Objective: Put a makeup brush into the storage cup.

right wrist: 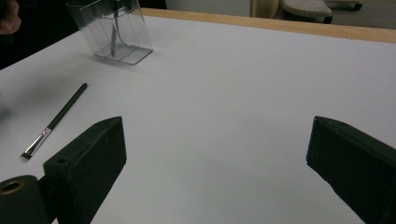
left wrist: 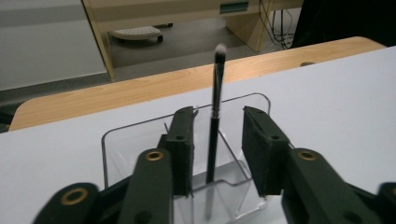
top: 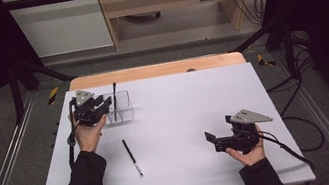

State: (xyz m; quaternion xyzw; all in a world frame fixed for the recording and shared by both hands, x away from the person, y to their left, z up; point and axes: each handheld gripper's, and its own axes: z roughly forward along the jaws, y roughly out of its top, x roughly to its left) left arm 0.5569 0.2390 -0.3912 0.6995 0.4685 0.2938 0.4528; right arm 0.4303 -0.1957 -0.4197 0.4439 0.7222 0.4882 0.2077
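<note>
A clear plastic holder (top: pixel 125 110) stands at the far left of the white tabletop (top: pixel 189 103). A black makeup brush (top: pixel 114 97) stands upright in it, bristles up. My left gripper (top: pixel 104 105) is at the holder's left side. In the left gripper view its jaws are apart on either side of the brush (left wrist: pixel 215 116) above the holder (left wrist: pixel 121 154), with a gap on each side. A second brush (top: pixel 132 157) lies flat near the table's front middle. My right gripper (top: pixel 212 141) rests at the front right, open wide and with nothing in it (right wrist: pixel 217 140).
The right gripper view shows the flat brush (right wrist: pixel 56 119) at its left and the holder (right wrist: pixel 133 42) far off. A wooden strip (top: pixel 156 70) runs along the table's far edge. Black frame bars and cables flank the table.
</note>
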